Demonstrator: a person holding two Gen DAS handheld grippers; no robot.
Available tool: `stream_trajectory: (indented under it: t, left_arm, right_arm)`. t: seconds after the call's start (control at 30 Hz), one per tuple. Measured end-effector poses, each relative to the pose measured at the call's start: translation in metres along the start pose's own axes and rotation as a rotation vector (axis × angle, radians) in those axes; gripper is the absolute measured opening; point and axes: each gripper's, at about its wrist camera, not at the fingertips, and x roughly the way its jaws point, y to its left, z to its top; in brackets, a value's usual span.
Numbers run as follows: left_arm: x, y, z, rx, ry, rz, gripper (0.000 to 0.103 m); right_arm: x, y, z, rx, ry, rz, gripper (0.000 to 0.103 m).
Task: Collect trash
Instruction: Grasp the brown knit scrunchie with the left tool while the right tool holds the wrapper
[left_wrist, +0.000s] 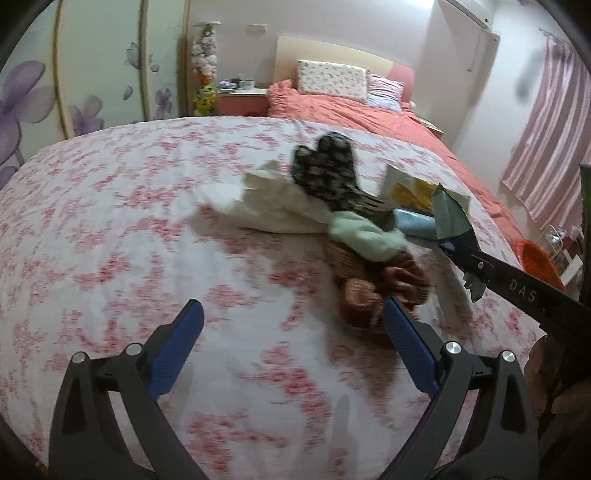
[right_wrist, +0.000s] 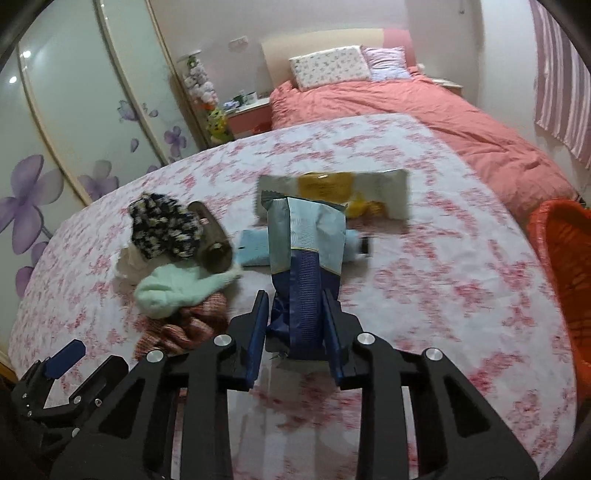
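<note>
My right gripper (right_wrist: 295, 306) is shut on a blue and silver snack wrapper (right_wrist: 306, 243) and holds it upright above the flowered bedspread. That wrapper also shows at the right of the left wrist view (left_wrist: 448, 218), with the right gripper's arm (left_wrist: 517, 284) below it. A white and yellow wrapper (right_wrist: 340, 192) and a light blue packet (right_wrist: 255, 251) lie behind it. My left gripper (left_wrist: 293, 317) is open and empty over the bedspread, next to a pile of clothes (left_wrist: 373, 280).
The pile holds a black patterned cloth (right_wrist: 162, 225), a mint green sock (right_wrist: 177, 291), a reddish knit (right_wrist: 184, 328), a cardboard tube (right_wrist: 214, 243) and white cloth (left_wrist: 273, 206). An orange basket (right_wrist: 565, 277) stands at the bed's right edge. A pink bed (right_wrist: 424, 110) lies behind.
</note>
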Motion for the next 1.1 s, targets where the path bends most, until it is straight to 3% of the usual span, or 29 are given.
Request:
stream_trajectory:
  t: [0.23, 0.47, 0.83, 0.9, 0.97, 1.1]
  left_arm:
    - [0.017, -0.035, 0.003, 0.039, 0.036, -0.042, 0.095]
    - [0.04, -0.049, 0.008, 0.038, 0.069, -0.01, 0.095]
    - [0.058, -0.063, 0.016, 0.069, 0.079, 0.023, 0.085]
    - [0.06, -0.067, 0.017, 0.083, 0.073, 0.032, 0.075]
    - [0.059, -0.069, 0.018, 0.099, 0.066, 0.029, 0.056]
    - [0.055, -0.068, 0.019, 0.101, 0.061, 0.005, 0.043]
  right_arm:
    - [-0.014, -0.029, -0.001, 0.016, -0.032, -0.057, 0.029]
    - [-0.012, -0.052, -0.003, 0.053, -0.021, -0.073, 0.029]
    - [-0.01, -0.069, -0.007, 0.077, -0.012, -0.061, 0.029]
    - [-0.011, -0.07, -0.007, 0.077, -0.012, -0.059, 0.029]
    - [-0.011, -0.07, -0.007, 0.078, -0.013, -0.06, 0.029]
    - [-0.014, -0.072, -0.007, 0.083, -0.017, -0.063, 0.029]
